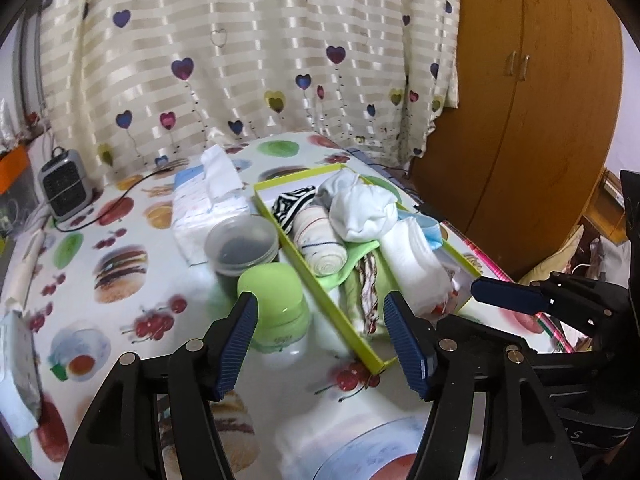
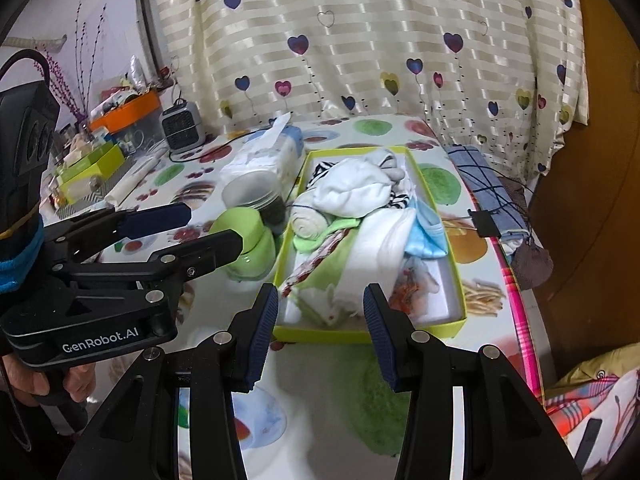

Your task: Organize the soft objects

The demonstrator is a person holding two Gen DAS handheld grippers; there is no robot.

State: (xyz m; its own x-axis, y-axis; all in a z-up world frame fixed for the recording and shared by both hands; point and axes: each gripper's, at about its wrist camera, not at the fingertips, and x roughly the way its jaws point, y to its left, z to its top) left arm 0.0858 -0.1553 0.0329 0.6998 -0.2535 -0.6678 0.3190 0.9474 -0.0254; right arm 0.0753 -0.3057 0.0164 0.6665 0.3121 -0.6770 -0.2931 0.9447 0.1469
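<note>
A lime-green shallow box on the table holds a pile of soft things: white cloths, a rolled beige bandage, a striped black-and-white piece, a folded white towel, a light blue cloth and green cloth. My left gripper is open and empty, just short of the box's near corner. My right gripper is open and empty at the box's near edge. The left gripper also shows in the right wrist view.
A green-lidded jar, a clear tub with a dark inside and a tissue pack stand left of the box. A small heater sits far left. A folded blue checked cloth lies right of the box at the table edge.
</note>
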